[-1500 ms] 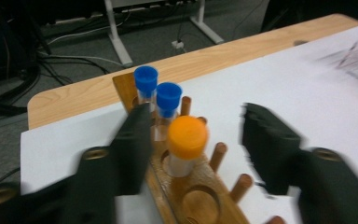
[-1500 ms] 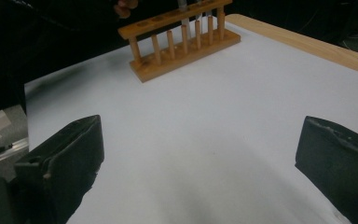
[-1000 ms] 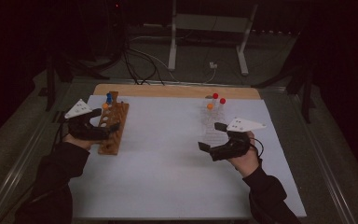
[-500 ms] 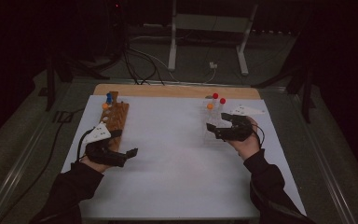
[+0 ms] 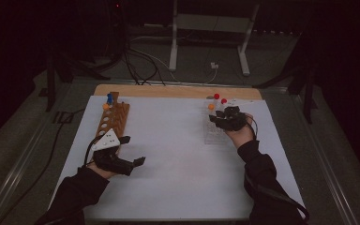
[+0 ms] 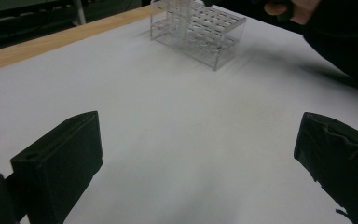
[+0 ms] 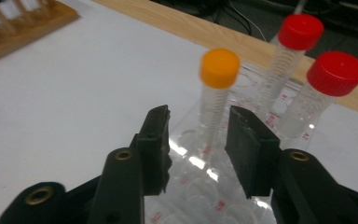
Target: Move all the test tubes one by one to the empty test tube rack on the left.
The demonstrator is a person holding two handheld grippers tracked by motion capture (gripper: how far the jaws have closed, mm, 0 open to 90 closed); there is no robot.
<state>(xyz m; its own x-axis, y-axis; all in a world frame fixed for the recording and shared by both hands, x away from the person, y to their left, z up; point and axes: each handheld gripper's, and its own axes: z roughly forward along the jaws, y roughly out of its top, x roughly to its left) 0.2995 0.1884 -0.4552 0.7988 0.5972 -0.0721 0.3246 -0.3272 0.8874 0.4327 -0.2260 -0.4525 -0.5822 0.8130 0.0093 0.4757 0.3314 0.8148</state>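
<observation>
Near the lower left of the high view, the left tongs (image 5: 133,151) rest low over the white desk (image 5: 178,154) with jaws spread wide and nothing between them; in the left gripper view the two black pads stand at opposite lower corners with bare desk between.

Just beyond them, at the left of the high view, a wooden rack (image 5: 113,121) lies along the desk edge, its near holes open; a blue-capped tube (image 5: 109,98) and an orange-capped one (image 5: 106,107) stand at its far end.

At the upper right of the high view, the right tongs (image 5: 214,118) reach over a clear plastic rack (image 5: 214,132), also seen at the top of the left gripper view (image 6: 200,30).

In the right gripper view, the right tongs (image 7: 198,140) have just been closing, now narrow, with the orange-capped tube (image 7: 216,93) upright in the rack between the pads; a gap shows on each side, so the pads do not yet press it.

Farther back, at the upper right of that view, two red-capped tubes (image 7: 298,42) (image 7: 328,81) stand in the same rack. The nearer wells look empty.
</observation>
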